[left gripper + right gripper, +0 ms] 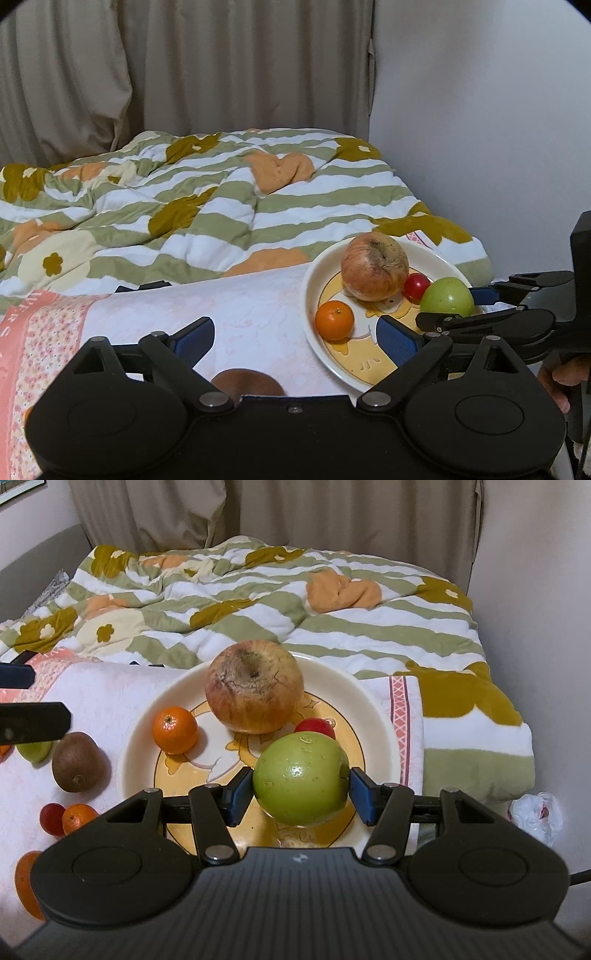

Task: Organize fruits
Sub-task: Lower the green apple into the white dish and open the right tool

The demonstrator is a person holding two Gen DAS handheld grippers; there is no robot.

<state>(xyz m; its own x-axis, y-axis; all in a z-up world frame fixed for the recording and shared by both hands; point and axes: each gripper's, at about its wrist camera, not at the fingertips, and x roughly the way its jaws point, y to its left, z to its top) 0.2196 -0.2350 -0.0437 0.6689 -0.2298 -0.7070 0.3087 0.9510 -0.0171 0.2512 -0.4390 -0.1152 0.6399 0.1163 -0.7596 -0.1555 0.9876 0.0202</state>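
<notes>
A cream plate (373, 716) (314, 280) lies on the pink cloth. It holds a big reddish apple (255, 686) (375, 267), a small orange (175, 730) (334, 320), a small red fruit (317, 727) (416, 287) and a green apple (301, 778) (447, 301). My right gripper (301, 794) has its blue pads on both sides of the green apple, which rests on the plate. My left gripper (295, 338) is open and empty, left of the plate, above a kiwi (247, 382) (75, 762).
Left of the plate in the right wrist view lie a small red fruit (51, 818), a small orange (78, 818), a green fruit (35, 751) and an orange fruit (26, 882). A striped quilt (295, 602) lies behind. A wall is on the right.
</notes>
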